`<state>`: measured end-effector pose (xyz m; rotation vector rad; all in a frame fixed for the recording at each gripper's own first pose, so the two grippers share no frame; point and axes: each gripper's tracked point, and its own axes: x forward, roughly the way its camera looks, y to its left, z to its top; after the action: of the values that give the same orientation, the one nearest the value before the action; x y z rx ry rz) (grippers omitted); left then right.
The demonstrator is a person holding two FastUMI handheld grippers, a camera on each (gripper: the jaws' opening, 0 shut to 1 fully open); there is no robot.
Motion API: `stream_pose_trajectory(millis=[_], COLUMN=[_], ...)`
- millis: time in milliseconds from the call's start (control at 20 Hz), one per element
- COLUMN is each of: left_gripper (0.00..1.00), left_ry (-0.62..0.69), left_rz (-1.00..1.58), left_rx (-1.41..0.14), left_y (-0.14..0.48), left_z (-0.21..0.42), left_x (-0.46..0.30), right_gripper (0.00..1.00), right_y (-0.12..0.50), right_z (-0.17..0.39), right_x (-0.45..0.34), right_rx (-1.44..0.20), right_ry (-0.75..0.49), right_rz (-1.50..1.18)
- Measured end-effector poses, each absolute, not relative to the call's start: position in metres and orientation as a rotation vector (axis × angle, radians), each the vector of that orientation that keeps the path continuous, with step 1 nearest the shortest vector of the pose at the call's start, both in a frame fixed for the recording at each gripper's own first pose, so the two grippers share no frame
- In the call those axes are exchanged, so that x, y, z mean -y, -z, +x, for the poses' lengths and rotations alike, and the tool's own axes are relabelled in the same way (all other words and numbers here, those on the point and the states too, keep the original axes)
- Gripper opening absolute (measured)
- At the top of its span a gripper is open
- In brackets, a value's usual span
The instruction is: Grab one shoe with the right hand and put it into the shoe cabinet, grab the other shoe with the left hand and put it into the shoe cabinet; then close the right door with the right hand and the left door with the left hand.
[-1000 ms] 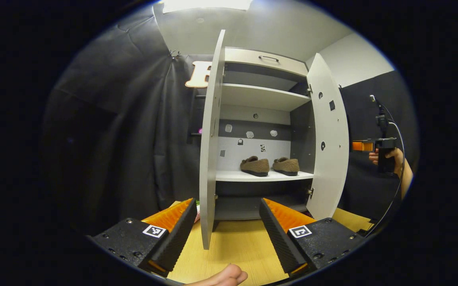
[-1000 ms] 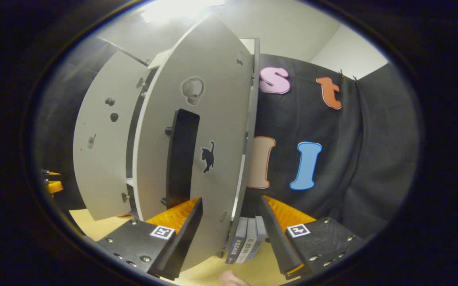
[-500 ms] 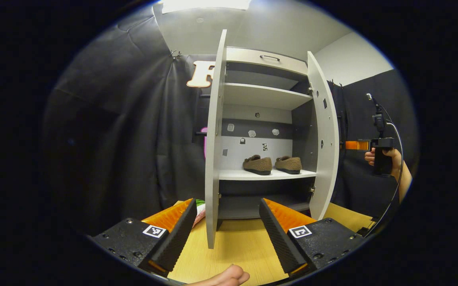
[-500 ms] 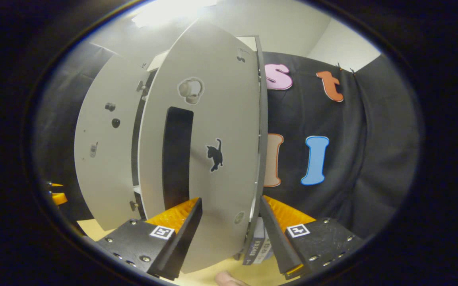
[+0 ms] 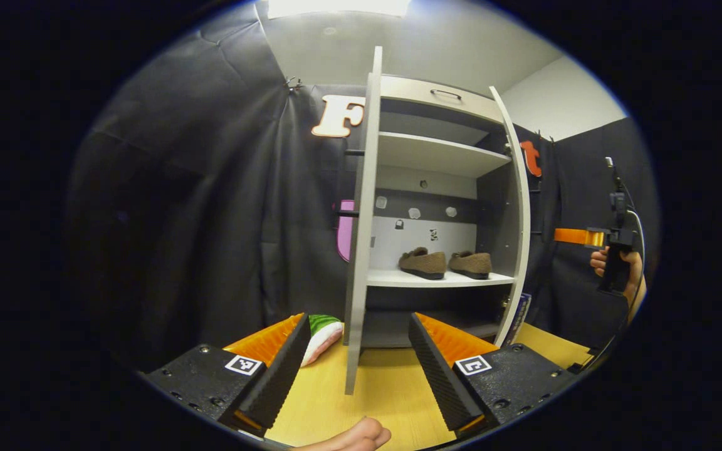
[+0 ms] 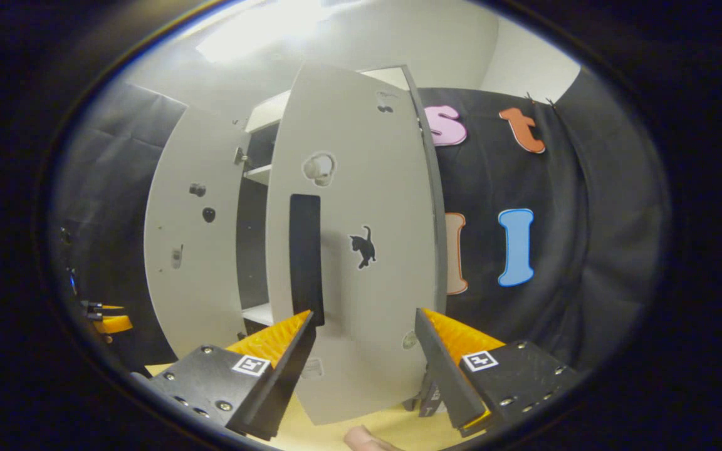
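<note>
We see each gripper point(image 5: 356, 351) point(image 6: 365, 357) as two black blocks studded with small screws, each bearing a square white tag with a black pattern, and its fingers point(image 5: 442, 373) have ribbed inner faces. On the other gripper point(image 5: 612, 250), farther off, we see a black handle, a thin black cable looping from it, and a hand point(image 5: 618, 266) with a bare wrist.

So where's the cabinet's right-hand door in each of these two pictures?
Left gripper view: the right door stands right of centre, nearly edge-on, just right of the shoes.
Right gripper view: the right door is in the middle, outer face toward us, with its black handle.
Shared landmark: the left door, edge-on in the first, at left in the second.
</note>
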<state>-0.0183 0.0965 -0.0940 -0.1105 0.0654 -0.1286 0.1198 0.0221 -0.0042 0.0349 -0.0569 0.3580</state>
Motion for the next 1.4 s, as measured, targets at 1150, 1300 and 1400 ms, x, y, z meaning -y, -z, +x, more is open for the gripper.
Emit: stream_pose_trajectory(millis=[1150,1300,1400], left_gripper=[0.93,0.93,0.94], left_ry=[0.131,0.127,0.166], left_rz=[-0.039,-0.002,-0.017], left_rx=[-0.062,-0.025,-0.002], left_y=[0.034,0.014,0.003], left_z=[0.114,0.118,0.120], left_x=[-0.201,-0.197,-0.183], right_gripper=[0.93,0.97,0.96], right_y=[0.038,0.059,0.075], right_z=[0.017,-0.004,-0.014], right_x=[-0.031,-0.021,-0.013], right_rx=[0.085,0.071,0.047], right_ry=[-0.221,-0.154,-0.116], right_rz=[-0.045,0.007,0.068])
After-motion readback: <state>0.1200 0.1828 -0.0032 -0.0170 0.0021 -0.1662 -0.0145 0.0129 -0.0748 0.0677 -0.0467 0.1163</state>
